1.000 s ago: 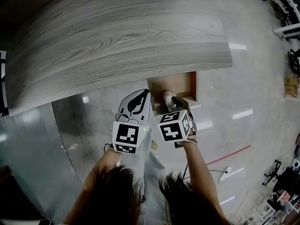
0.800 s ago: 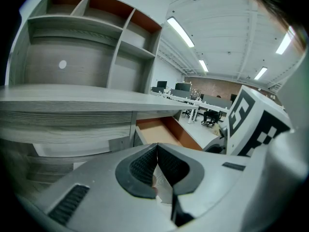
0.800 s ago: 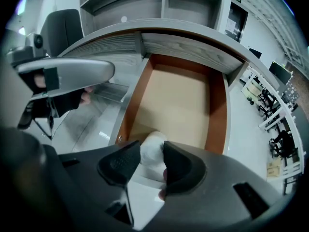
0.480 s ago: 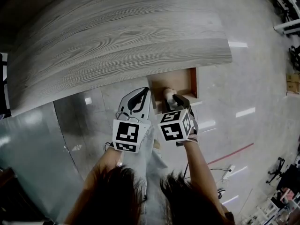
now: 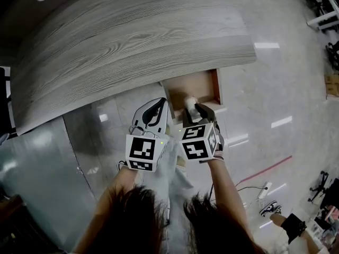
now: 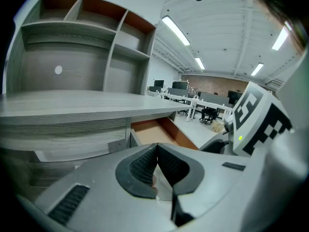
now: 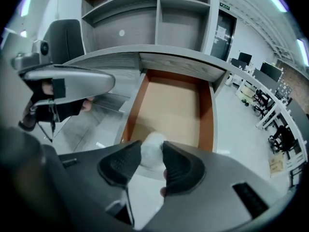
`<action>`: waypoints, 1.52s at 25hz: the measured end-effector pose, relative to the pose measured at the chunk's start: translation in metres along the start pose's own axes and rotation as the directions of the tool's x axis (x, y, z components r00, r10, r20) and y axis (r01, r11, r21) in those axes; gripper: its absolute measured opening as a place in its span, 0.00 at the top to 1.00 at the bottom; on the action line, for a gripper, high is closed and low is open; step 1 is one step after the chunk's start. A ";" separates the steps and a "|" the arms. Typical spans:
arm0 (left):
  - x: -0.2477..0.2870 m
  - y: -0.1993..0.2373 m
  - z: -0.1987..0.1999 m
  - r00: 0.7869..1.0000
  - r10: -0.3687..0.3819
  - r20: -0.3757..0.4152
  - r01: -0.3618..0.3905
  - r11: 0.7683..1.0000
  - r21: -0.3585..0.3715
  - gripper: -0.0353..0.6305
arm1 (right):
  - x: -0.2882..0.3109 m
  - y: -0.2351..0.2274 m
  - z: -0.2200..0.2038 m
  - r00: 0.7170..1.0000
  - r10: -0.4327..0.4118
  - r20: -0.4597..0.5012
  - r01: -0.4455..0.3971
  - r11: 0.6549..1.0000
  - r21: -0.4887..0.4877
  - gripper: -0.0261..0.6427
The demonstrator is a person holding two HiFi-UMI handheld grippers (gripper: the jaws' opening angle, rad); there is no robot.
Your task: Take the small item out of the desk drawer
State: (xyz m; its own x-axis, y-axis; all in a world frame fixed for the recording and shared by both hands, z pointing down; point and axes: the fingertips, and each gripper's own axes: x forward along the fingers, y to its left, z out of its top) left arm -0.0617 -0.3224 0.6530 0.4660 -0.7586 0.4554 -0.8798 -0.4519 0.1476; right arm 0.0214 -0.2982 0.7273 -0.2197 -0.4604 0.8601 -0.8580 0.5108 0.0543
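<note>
The wooden desk drawer (image 5: 209, 84) (image 7: 169, 100) stands pulled open under the grey desk top (image 5: 132, 41). My right gripper (image 5: 192, 107) (image 7: 151, 145) hangs over the drawer's front part. Its pads press from both sides on a small white rounded item (image 5: 189, 101) (image 7: 153, 153). The rest of the drawer floor is bare. My left gripper (image 5: 158, 106) (image 6: 156, 148) is held just left of the drawer, in front of the desk. It is shut with nothing between its pads. In the right gripper view the left gripper (image 7: 72, 80) shows at the left.
Open shelves (image 7: 159, 4) rise behind the desk. A dark office chair (image 7: 63, 37) stands at the left. A glassy grey panel (image 5: 37, 163) lies at the lower left. The glossy floor right of the drawer carries a red line (image 5: 265, 169) and a power strip (image 5: 264, 190).
The right gripper's jaws have drawn in a little around the white item at the drawer's front. The left gripper has hardly moved. The head view has shifted slightly.
</note>
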 end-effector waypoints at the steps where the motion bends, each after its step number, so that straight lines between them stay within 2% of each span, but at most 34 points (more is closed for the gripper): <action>1: -0.001 -0.002 0.000 1.000 -0.001 -0.001 0.001 1.000 0.003 0.92 | -0.002 -0.001 0.000 1.000 -0.003 0.009 0.003 1.000 0.000 0.73; 16: -0.017 -0.036 0.010 1.000 -0.025 0.008 0.024 0.999 0.031 0.92 | -0.046 -0.011 0.010 0.987 -0.050 0.153 0.049 0.999 0.007 0.73; 38: -0.061 -0.084 0.043 0.999 -0.005 0.036 0.003 0.999 0.044 0.92 | -0.124 -0.017 0.011 0.961 -0.091 0.260 0.090 0.996 0.014 0.73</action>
State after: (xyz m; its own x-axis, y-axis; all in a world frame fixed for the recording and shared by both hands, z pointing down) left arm -0.0124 -0.2585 0.5751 0.4733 -0.7727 0.4231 -0.8733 -0.4747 0.1100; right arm 0.0585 -0.2576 0.6144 -0.2541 -0.6776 0.6901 -0.8805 0.4573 0.1248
